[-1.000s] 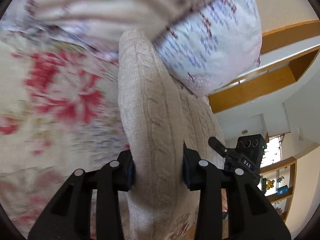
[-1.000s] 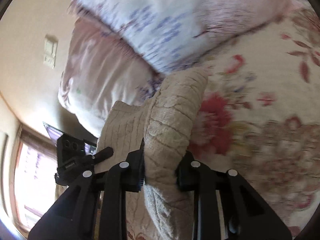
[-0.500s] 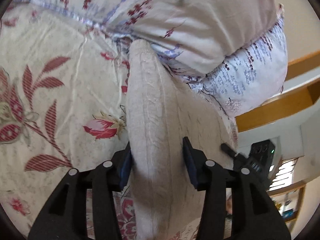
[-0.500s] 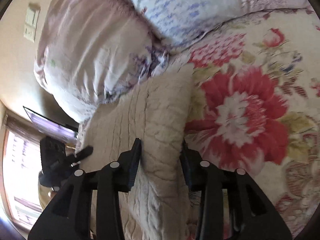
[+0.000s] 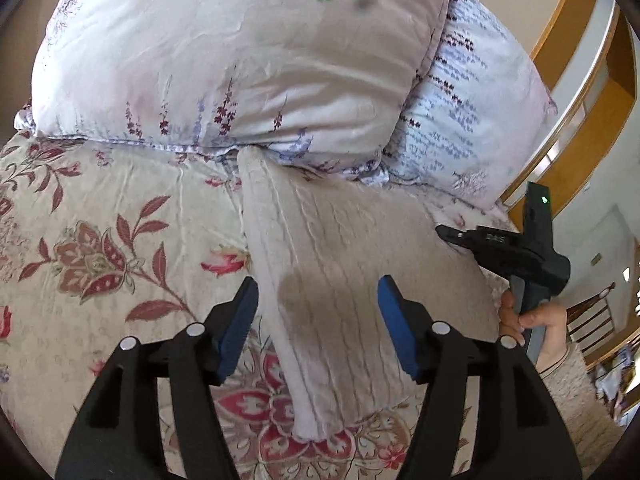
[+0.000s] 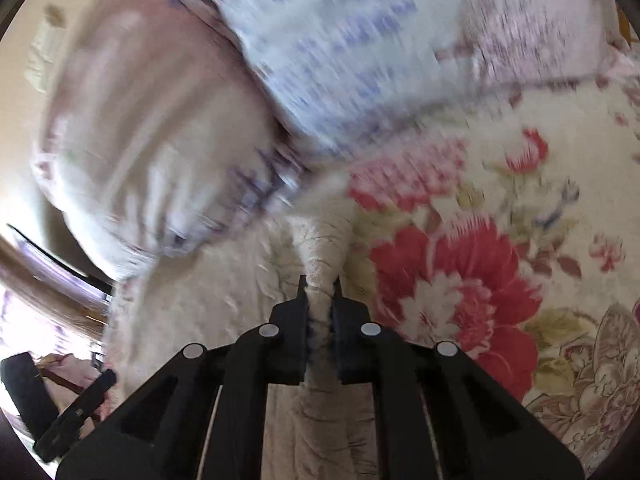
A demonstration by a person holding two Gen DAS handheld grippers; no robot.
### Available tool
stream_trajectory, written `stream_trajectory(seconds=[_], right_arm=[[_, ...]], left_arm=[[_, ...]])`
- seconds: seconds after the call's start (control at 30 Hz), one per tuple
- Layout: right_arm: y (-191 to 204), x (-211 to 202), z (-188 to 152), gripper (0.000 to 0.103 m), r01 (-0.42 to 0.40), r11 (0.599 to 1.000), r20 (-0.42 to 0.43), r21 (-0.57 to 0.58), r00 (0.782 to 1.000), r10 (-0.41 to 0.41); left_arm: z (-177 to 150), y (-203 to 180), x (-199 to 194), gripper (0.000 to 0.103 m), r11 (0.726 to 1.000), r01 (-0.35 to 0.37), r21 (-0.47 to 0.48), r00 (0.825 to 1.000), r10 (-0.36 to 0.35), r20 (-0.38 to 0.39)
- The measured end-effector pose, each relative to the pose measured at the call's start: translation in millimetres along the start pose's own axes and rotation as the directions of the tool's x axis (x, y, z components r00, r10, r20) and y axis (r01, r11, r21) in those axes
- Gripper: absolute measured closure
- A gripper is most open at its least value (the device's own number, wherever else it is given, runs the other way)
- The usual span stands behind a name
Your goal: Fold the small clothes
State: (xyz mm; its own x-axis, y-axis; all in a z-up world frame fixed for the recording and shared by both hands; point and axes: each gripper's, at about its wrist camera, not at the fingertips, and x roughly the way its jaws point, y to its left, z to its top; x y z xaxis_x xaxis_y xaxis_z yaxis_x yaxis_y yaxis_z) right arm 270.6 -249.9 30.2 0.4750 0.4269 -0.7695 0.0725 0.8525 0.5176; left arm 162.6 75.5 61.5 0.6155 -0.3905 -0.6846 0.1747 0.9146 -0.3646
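Near the pillow-end edge of the bedspread (image 5: 100, 200), the knitted sweater (image 5: 340, 260) is lying flat; the left gripper (image 5: 318, 320) is standing spread apart over it, the right gripper (image 6: 320, 300) is pinching its fold. Pulling one-sided risks dragging the fold askew.

one knit sweater (image 5: 340, 264), two pillows (image 5: 240, 60), two grippers (image 5: 316, 320).

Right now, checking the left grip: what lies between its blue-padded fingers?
Left wrist view: the cream cable-knit sweater lies between the open left gripper fingers, ungripped.
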Motion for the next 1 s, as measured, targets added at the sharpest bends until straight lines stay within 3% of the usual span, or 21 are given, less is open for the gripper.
stream_trajectory(seconds=[0.17,0.33,0.47,0.6,0.7,0.77,0.83,0.93,1.0], right_arm=[[14,-26,-8,0.08,0.079,0.993,0.051,-0.09,0.996,-0.074],[21,-68,-43,0.064,-0.043,0.987,0.118,-0.157,0.991,0.062],[34,-78,-71,0.062,-0.071,0.97,0.112,-0.234,0.989,0.099],[35,-54,-88,0.055,0.005,0.966,0.025,-0.259,1.0,0.001],[42,-59,-93,0.054,0.058,0.956,0.057,-0.287,0.997,-0.044],[47,-70,-97,0.045,0.068,0.953,0.083,-0.295,0.996,-0.045],[49,-84,-104,0.022,0.105,0.948,0.142,-0.3,0.988,-0.065],[51,-106,-123,0.009,0.182,0.931,0.25,-0.315,0.963,-0.104],[51,-112,-131,0.007,0.195,0.929,0.275,-0.315,0.956,-0.107]], left_arm=[[-25,-2,-5,0.028,0.995,-0.1,0.021,0.995,0.1,0.004],[-46,4,-15,0.018,0.992,-0.127,-0.007,0.992,0.127,0.014],[-65,8,-21,0.012,0.983,-0.182,-0.012,0.983,0.182,0.014],[-81,6,-22,0.008,0.978,-0.208,-0.002,0.978,0.208,0.006],[-88,2,-17,0.007,0.98,-0.198,0.017,0.98,0.199,-0.016],[-93,0,-16,0.006,0.978,-0.205,0.031,0.978,0.206,-0.026],[-98,-4,-16,0.002,0.976,-0.215,0.041,0.976,0.216,-0.027],[-102,-9,-14,0.002,0.975,-0.216,0.051,0.975,0.218,-0.032],[-104,-12,-9,0.002,0.974,-0.217,0.058,0.974,0.22,-0.048]])
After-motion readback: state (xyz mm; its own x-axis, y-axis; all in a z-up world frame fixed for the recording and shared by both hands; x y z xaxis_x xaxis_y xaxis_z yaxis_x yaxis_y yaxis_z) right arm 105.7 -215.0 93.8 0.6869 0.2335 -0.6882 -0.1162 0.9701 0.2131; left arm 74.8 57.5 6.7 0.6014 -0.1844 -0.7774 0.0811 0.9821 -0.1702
